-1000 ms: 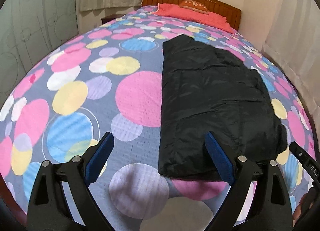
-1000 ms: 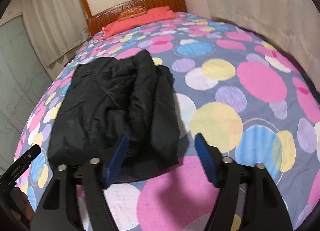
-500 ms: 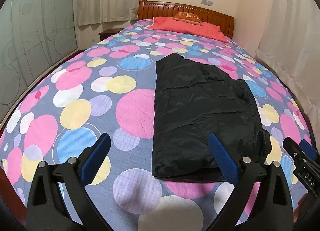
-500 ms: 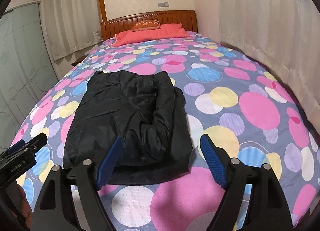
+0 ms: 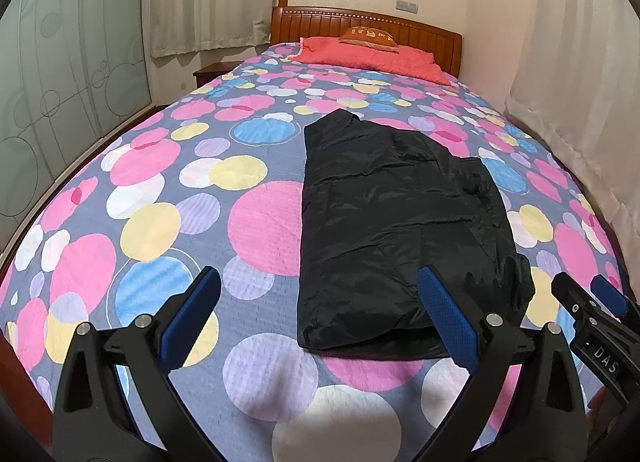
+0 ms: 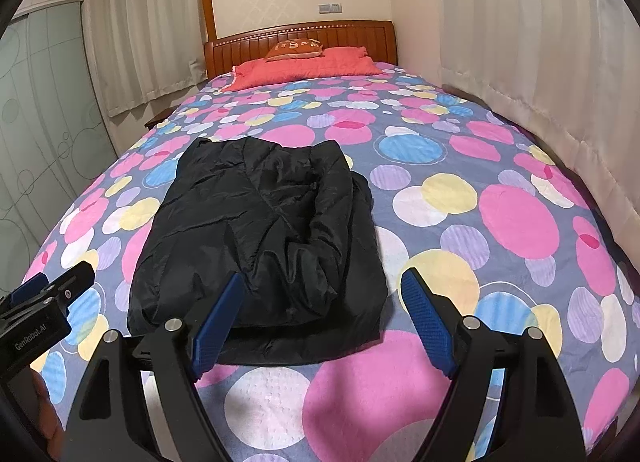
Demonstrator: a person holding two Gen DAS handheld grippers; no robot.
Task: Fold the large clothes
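Note:
A black padded jacket (image 5: 396,222) lies folded lengthwise into a long strip on the bedspread; it also shows in the right wrist view (image 6: 264,238). My left gripper (image 5: 318,302) is open and empty, above the bed's near end, just short of the jacket's near left corner. My right gripper (image 6: 320,302) is open and empty, held just short of the jacket's near right edge. The right gripper's tip shows in the left wrist view (image 5: 592,314), and the left gripper's tip in the right wrist view (image 6: 48,294).
The bed has a bedspread (image 5: 160,190) with coloured circles, a red pillow (image 5: 372,56) and a wooden headboard (image 5: 424,30) at the far end. Curtains (image 6: 540,62) hang along the right side. A glass sliding door (image 5: 60,62) stands on the left.
Both grippers have pulled back and risen away from the jacket, which now looks smaller and farther. Both stay open. The jacket has not moved.

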